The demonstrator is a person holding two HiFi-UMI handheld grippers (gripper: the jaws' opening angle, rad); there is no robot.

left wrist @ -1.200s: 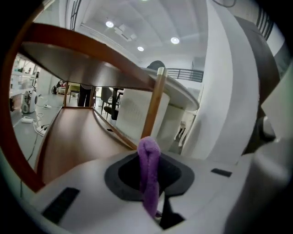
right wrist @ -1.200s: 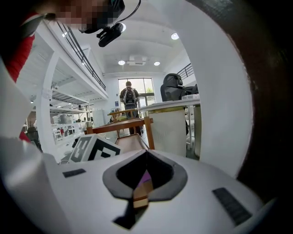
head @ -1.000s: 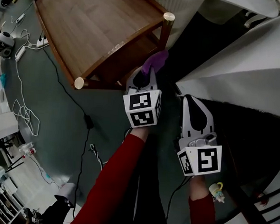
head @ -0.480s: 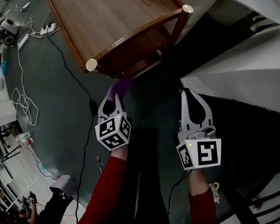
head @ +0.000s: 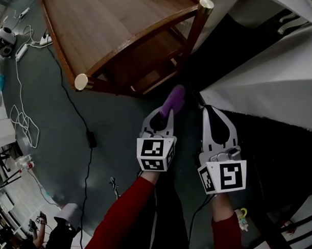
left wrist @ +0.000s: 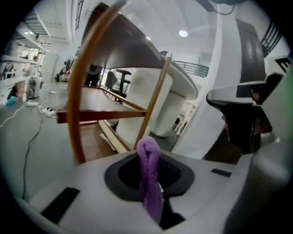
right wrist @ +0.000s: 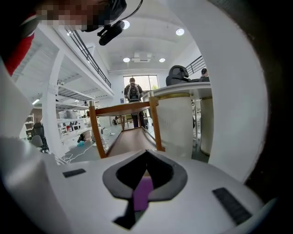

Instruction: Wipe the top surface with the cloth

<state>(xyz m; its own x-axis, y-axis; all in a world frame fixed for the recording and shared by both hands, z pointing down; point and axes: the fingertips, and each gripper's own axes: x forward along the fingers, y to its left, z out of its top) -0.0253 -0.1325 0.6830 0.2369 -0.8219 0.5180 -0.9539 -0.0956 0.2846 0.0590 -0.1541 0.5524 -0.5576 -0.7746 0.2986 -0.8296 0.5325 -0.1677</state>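
A wooden table point(head: 108, 28) with a bare brown top stands at the upper left of the head view, its near corner post point(head: 81, 81) towards me. My left gripper point(head: 168, 110) hangs below the table's near edge, over the floor, shut on a purple cloth point(head: 175, 99) that sticks out past its tips. The cloth point(left wrist: 149, 155) stands upright between the jaws in the left gripper view, with the table's legs point(left wrist: 80, 114) beyond. My right gripper point(head: 212, 112) is beside the left one, shut; a small purple patch point(right wrist: 143, 192) shows in its jaw gap.
A white curved tabletop point(head: 270, 74) fills the right side. Cables point(head: 23, 117) and a power strip point(head: 20, 50) lie on the grey floor at left. The table has a lower shelf point(head: 148, 60). People stand far off in the right gripper view point(right wrist: 133, 93).
My left gripper swung down and left with the cloth, then came back right and up beside the right gripper. The right gripper has barely moved.
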